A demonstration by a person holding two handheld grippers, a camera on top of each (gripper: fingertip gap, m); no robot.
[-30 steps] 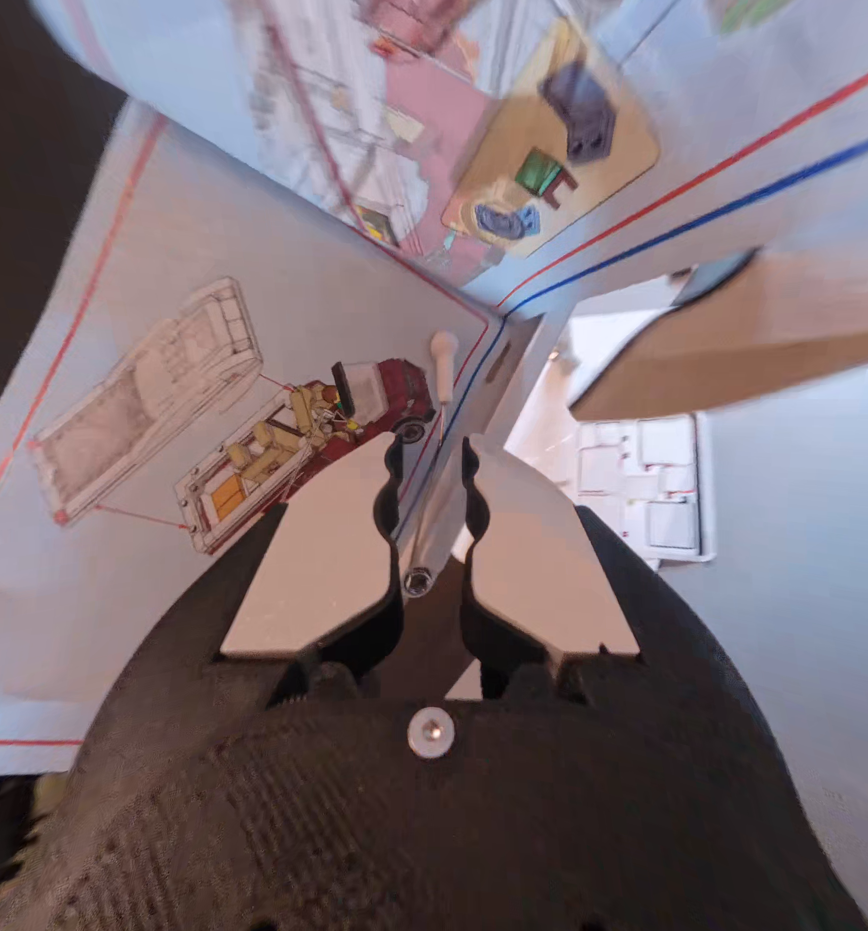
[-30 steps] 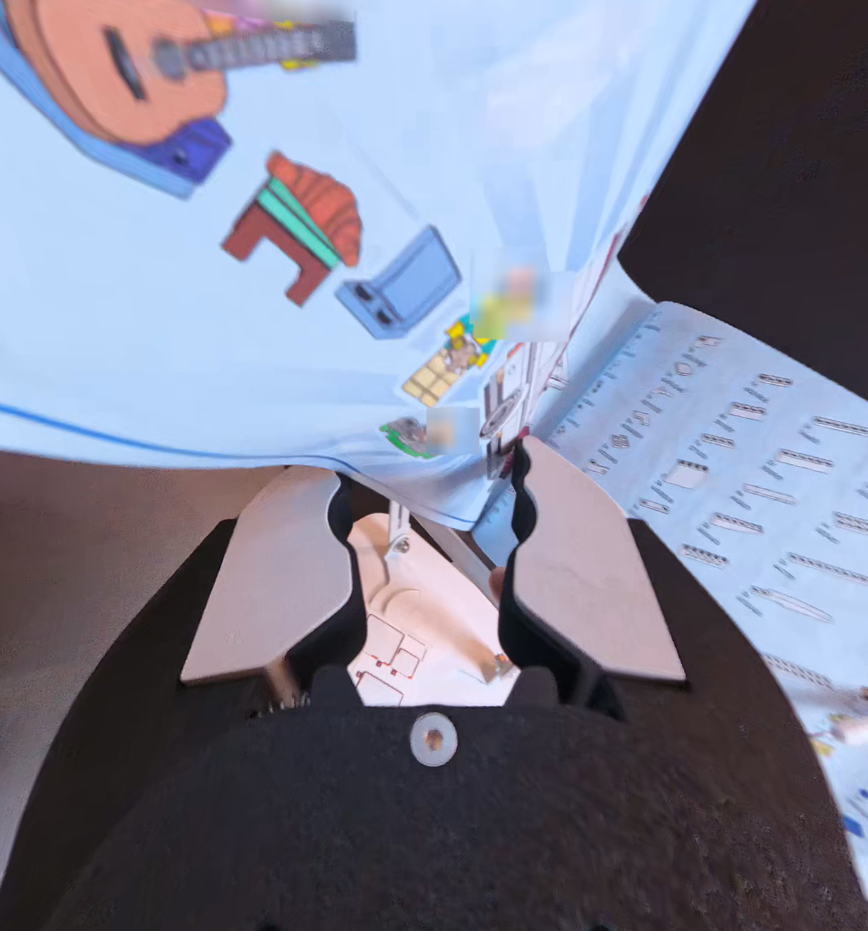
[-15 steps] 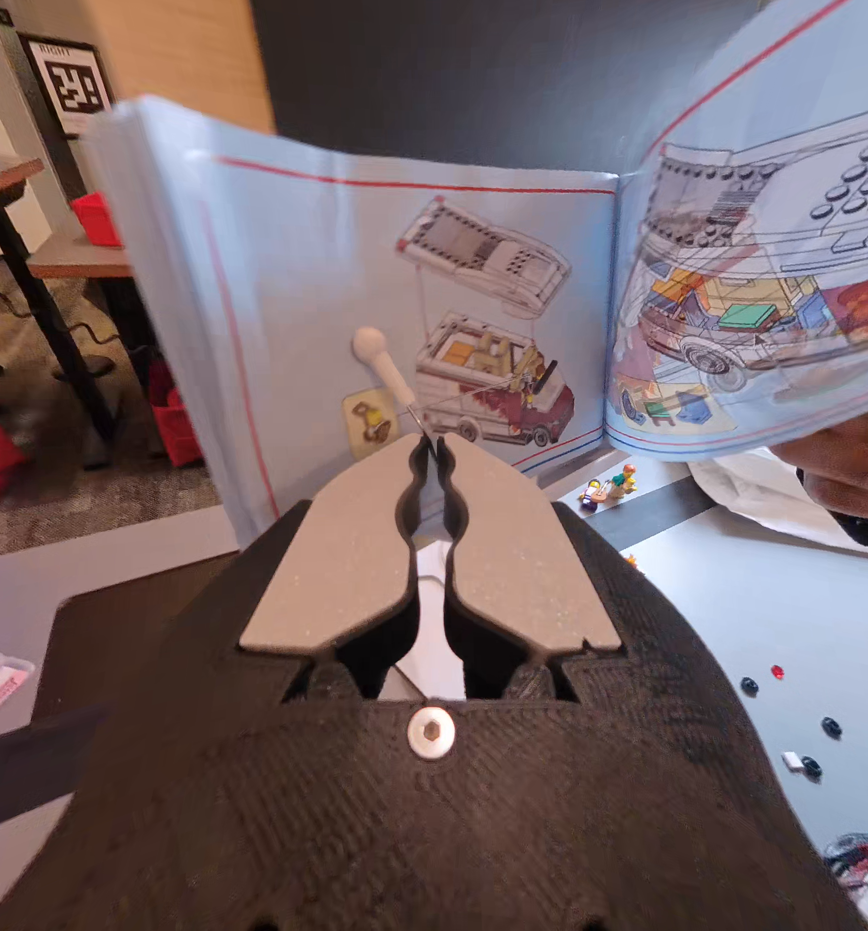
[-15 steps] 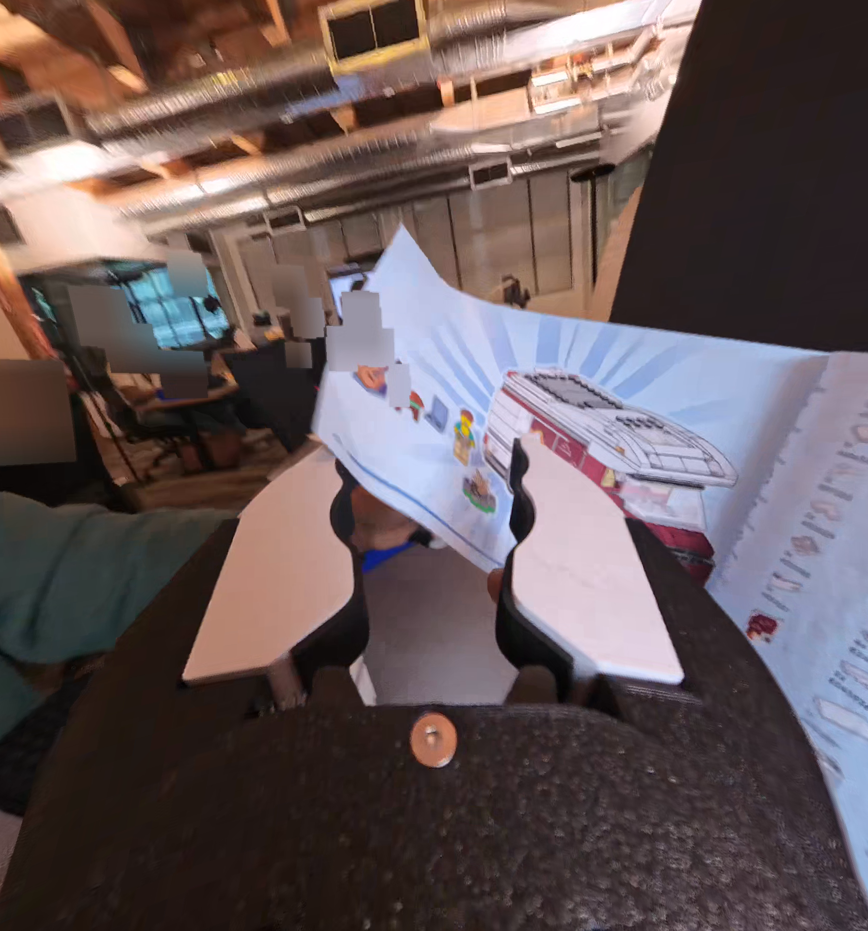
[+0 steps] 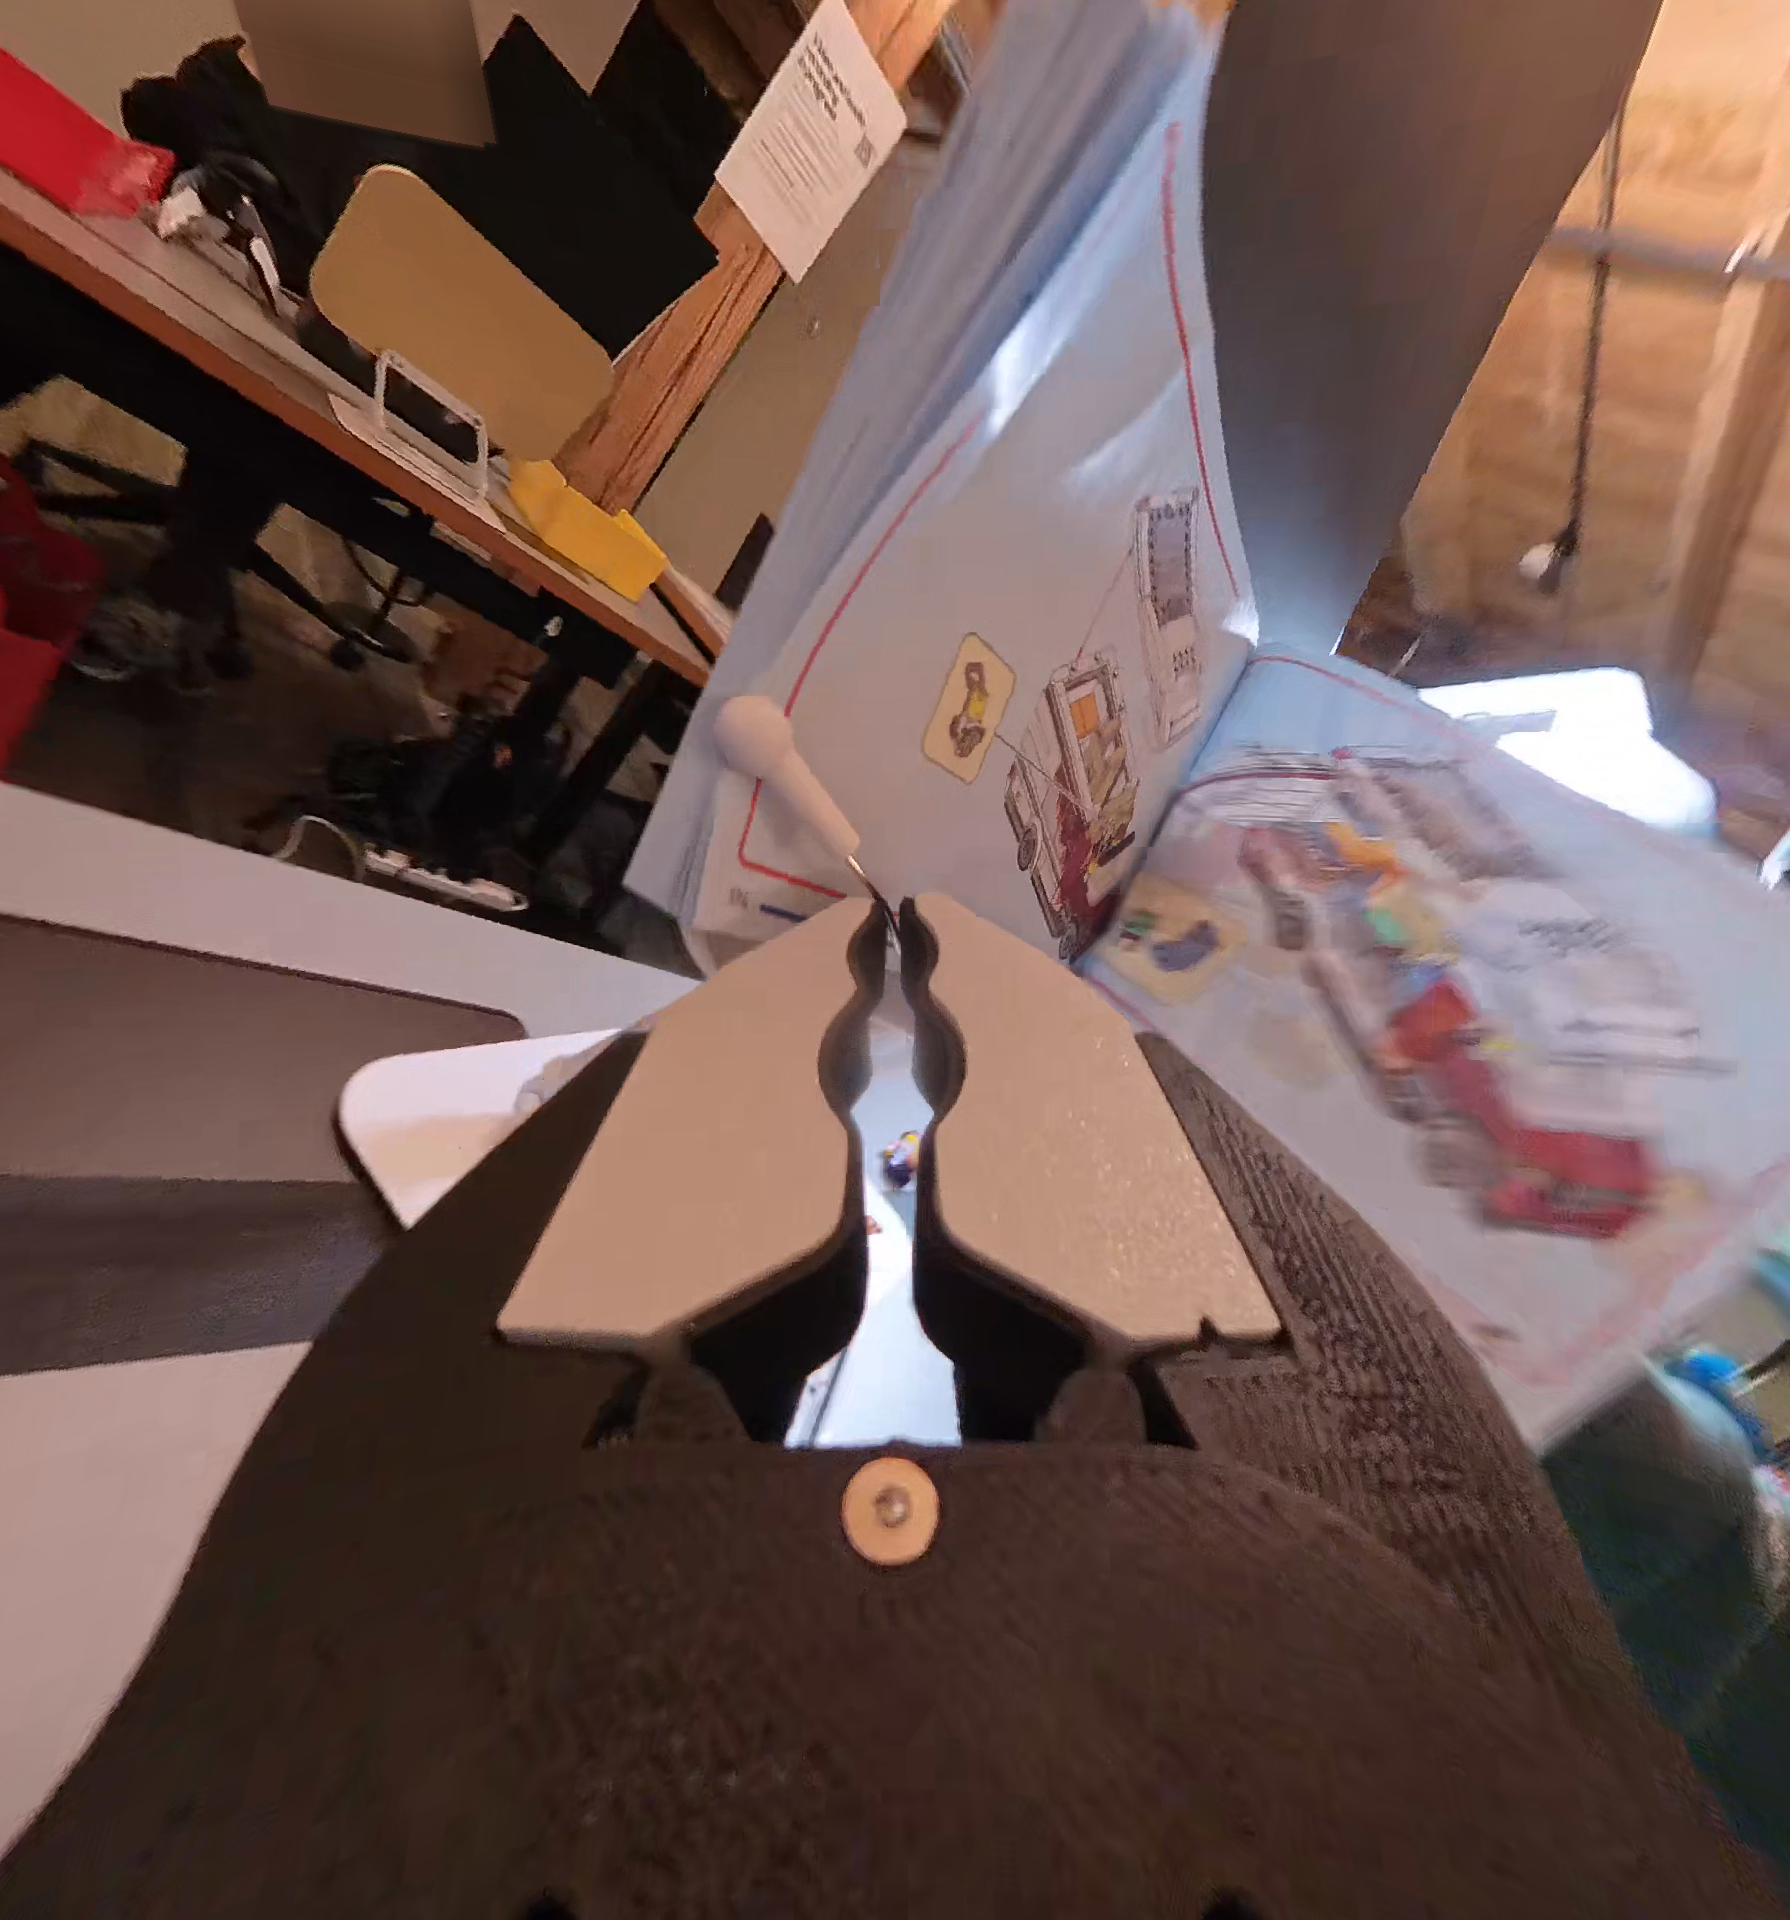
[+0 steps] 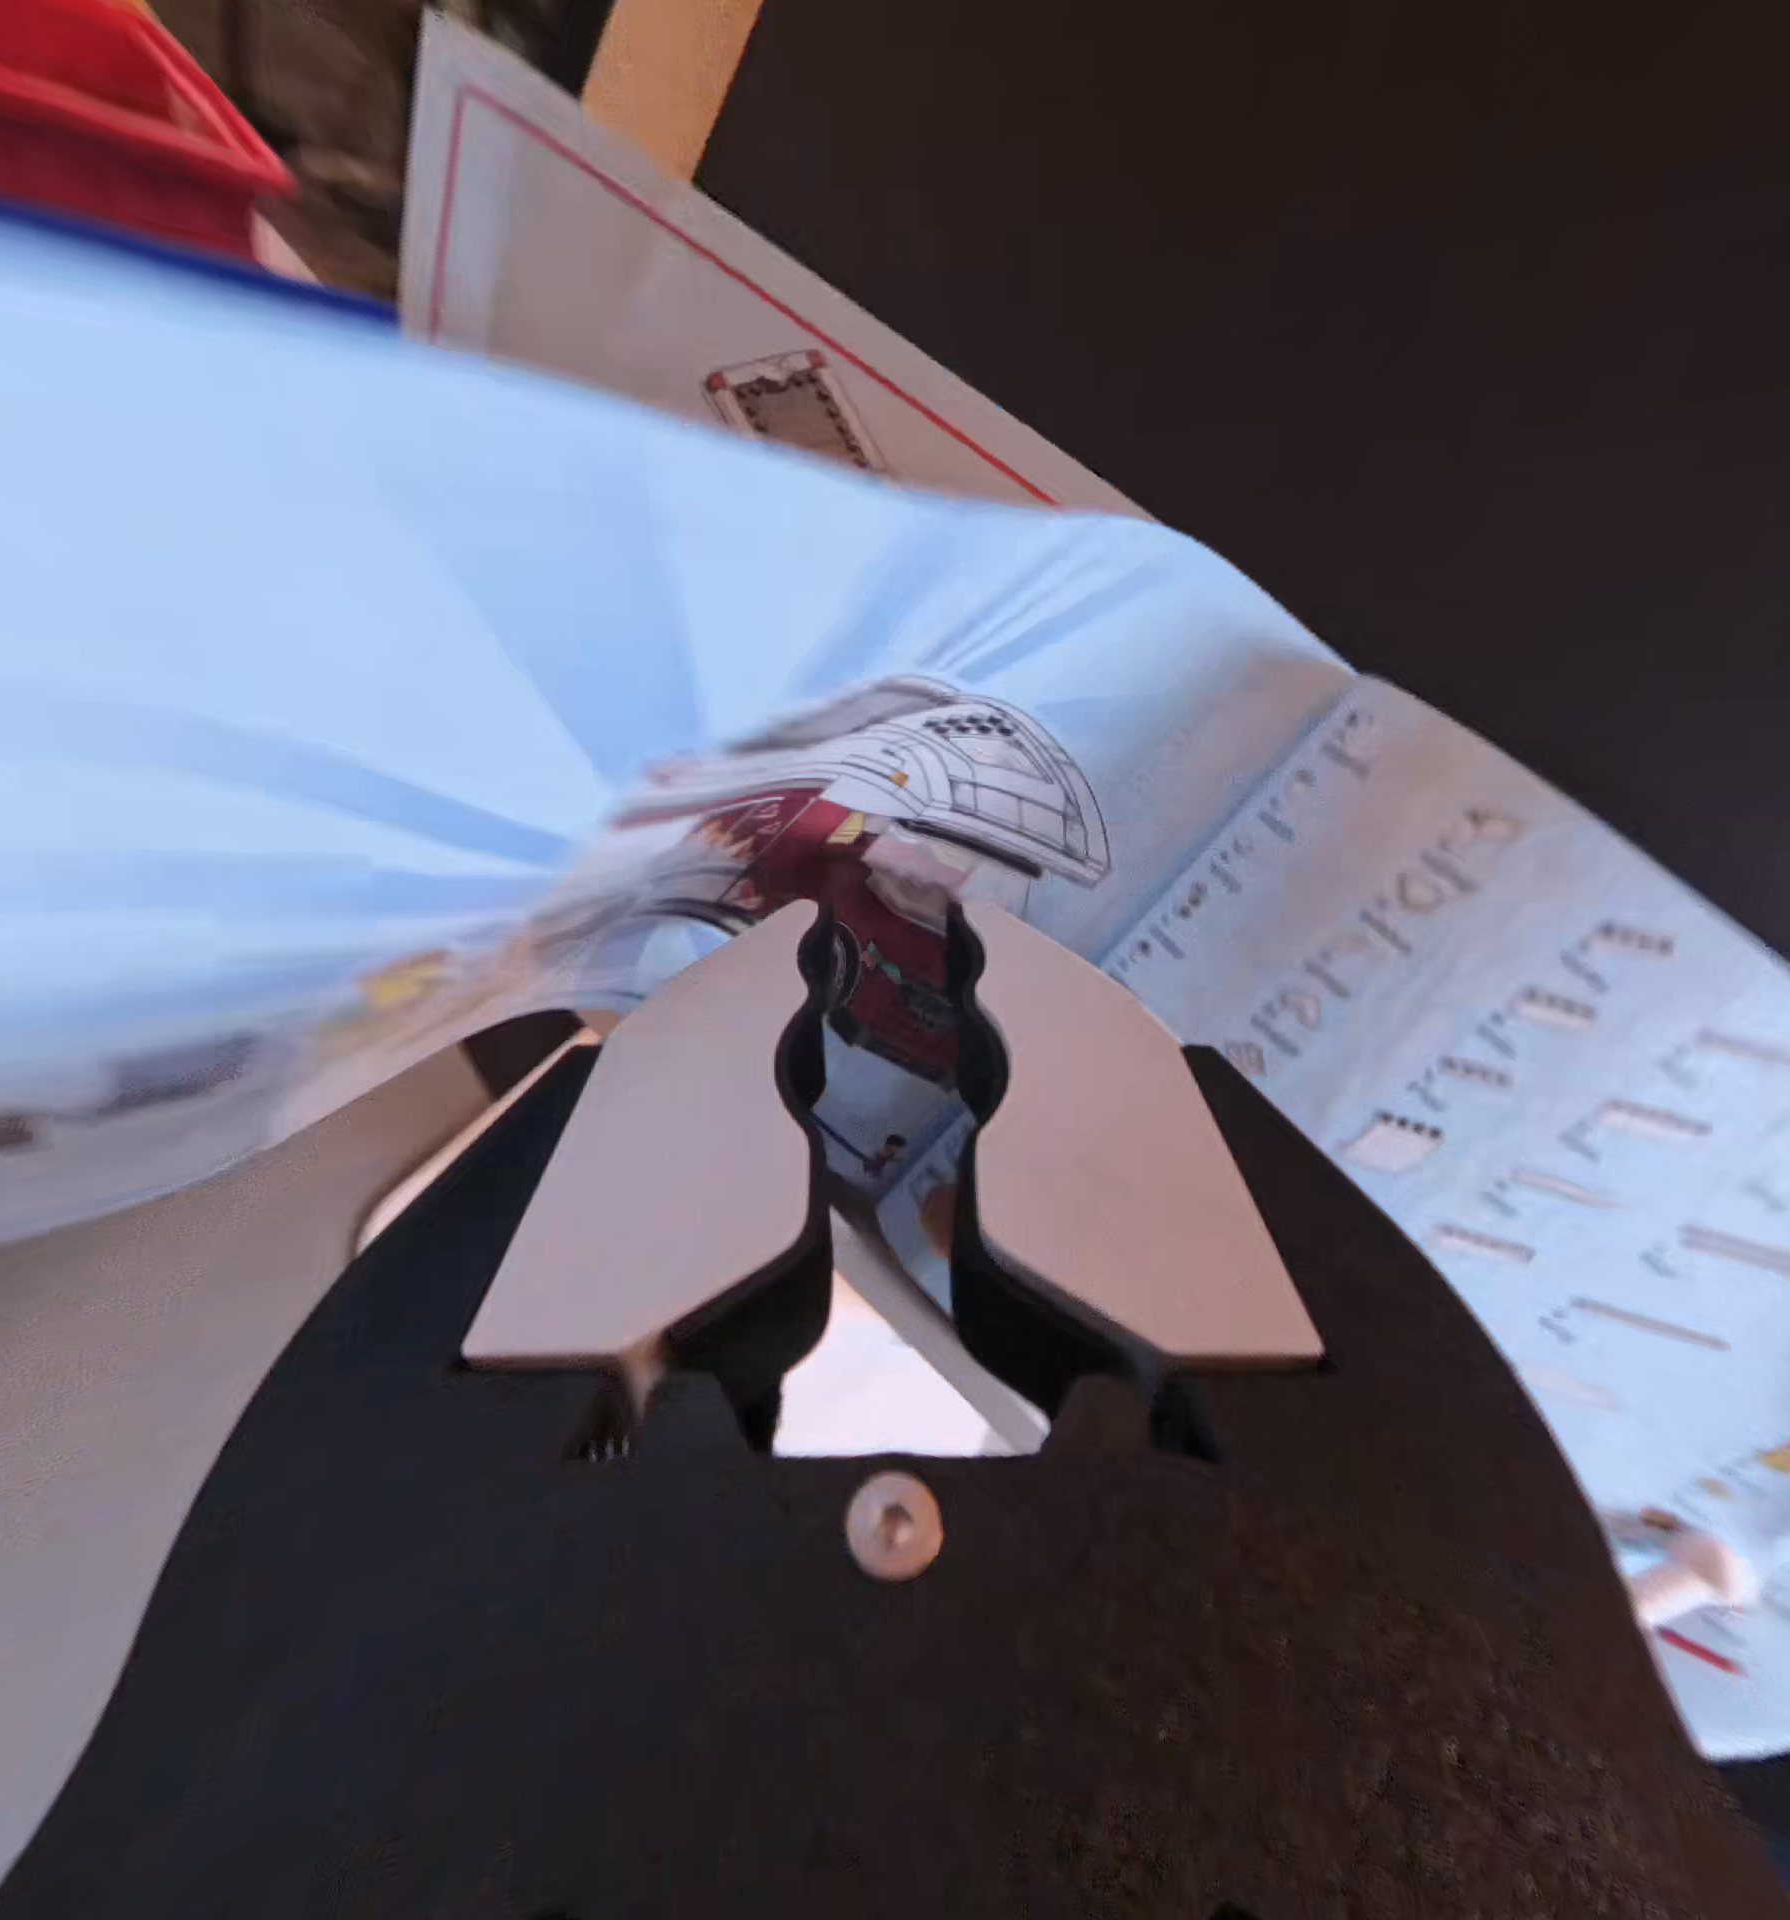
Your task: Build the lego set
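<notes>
Paper pages of an open instruction booklet [image 5: 984,582] stand upright in the left wrist view; the left gripper [image 5: 893,914], nearly closed, pinches the thin metal tip of a white-handled tool [image 5: 787,774] pointing to ten o'clock. In the right wrist view, the right gripper [image 6: 886,920] stands narrowly parted around a curled, blurred page; whether it grips cannot be told.

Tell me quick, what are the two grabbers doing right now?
Left gripper: closed on the thin metal tip of a white-handled tool.
Right gripper: partly open; booklet pages show in the gap, a grip cannot be told.
</notes>
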